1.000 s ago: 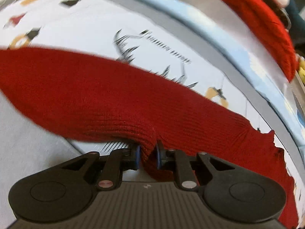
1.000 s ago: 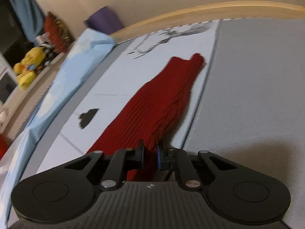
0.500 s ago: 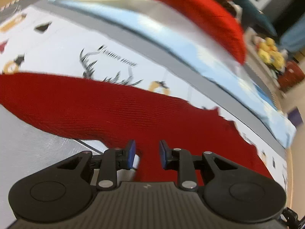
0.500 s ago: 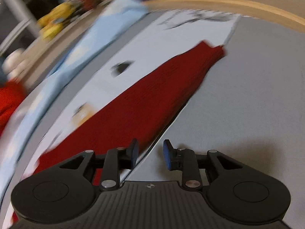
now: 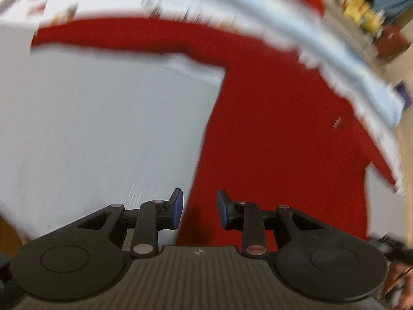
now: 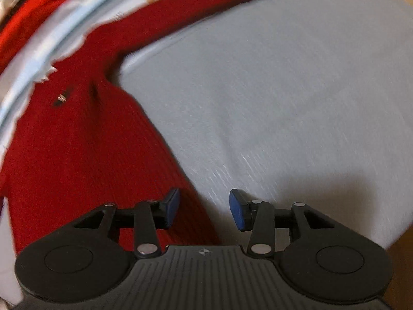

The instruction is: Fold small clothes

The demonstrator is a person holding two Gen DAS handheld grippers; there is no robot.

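Note:
A red knit sweater (image 5: 278, 118) lies flat on the grey surface, one sleeve stretched out to the left in the left wrist view. In the right wrist view the sweater (image 6: 77, 149) fills the left side with its other sleeve running to the upper right. My left gripper (image 5: 198, 210) is open and empty over the sweater's left lower edge. My right gripper (image 6: 204, 206) is open and empty over its right lower edge. Both views are motion-blurred.
A grey surface (image 6: 284, 90) spreads beside the sweater. A printed white and light blue cloth (image 5: 335, 51) lies beyond it. Another red garment (image 6: 23, 23) sits at the far edge. Yellow toys (image 5: 361, 18) stand in the background.
Both grippers have let go of the sleeves and opened. Both have pulled back toward the sweater's lower body, so the whole spread sweater now shows.

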